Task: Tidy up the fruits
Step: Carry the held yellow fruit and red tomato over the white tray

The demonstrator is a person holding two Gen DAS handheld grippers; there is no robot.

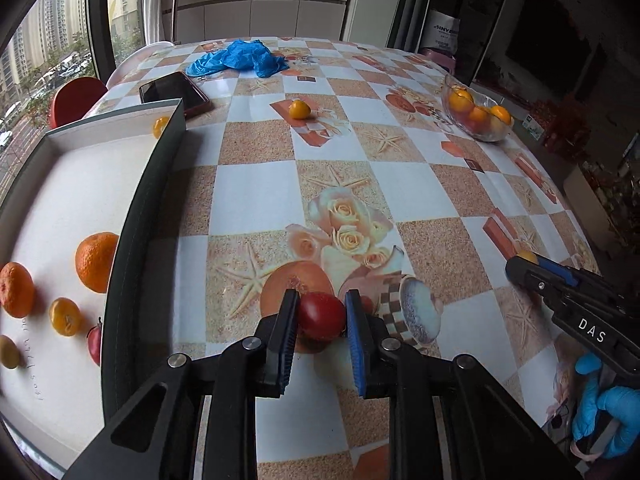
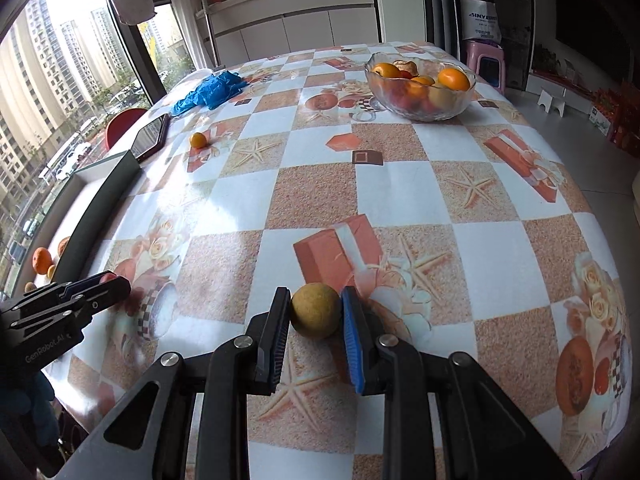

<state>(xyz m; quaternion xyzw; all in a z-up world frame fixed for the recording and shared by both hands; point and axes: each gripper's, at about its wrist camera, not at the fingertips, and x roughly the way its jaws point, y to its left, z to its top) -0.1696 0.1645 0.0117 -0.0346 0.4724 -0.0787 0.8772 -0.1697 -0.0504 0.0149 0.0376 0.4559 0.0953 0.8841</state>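
My left gripper [image 1: 322, 306] is shut on a small red fruit [image 1: 320, 318], held low over the patterned tablecloth just right of the white box [image 1: 136, 216]. In that box lie two oranges [image 1: 96, 262], a small yellow fruit [image 1: 64, 316] and a red one [image 1: 95, 344]. My right gripper [image 2: 316, 300] is shut on a round yellow-brown fruit [image 2: 316, 314] near the table's front. A small orange [image 1: 299, 109] sits alone mid-table. In the right wrist view the left gripper [image 2: 108, 280] shows at the left edge beside the box [image 2: 100, 200].
A glass bowl [image 2: 420, 84] of oranges and other fruit stands at the far right. A phone [image 1: 174, 92] lies behind the box, with crumpled blue gloves [image 1: 236, 58] beyond it. A blue-gloved hand [image 1: 608, 404] holds the right gripper [image 1: 520, 268].
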